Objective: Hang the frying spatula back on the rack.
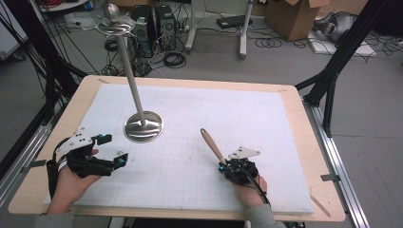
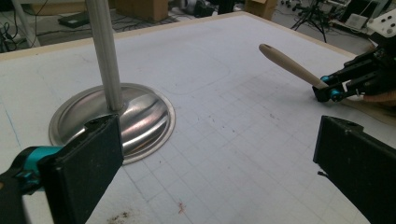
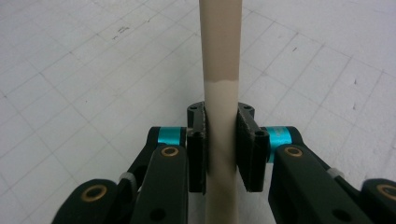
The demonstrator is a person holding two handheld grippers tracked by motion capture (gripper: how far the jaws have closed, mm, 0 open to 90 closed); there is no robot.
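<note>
here the right gripper (image 3: 220, 149) clamps a wooden handle (image 1: 212, 145); the left gripper (image 2: 219, 163) gapes empty beside the steel stand (image 1: 143, 126).

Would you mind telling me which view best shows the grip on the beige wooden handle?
The right gripper view: the beige wooden handle sits clamped between the right tool's jaws. The high view shows its whole length; the left gripper view shows it distantly.

Your only obstacle is the upright metal stand (image 1: 135, 90) on its round base (image 1: 143, 126), left of centre; the table (image 1: 247, 118) around it lies open
</note>
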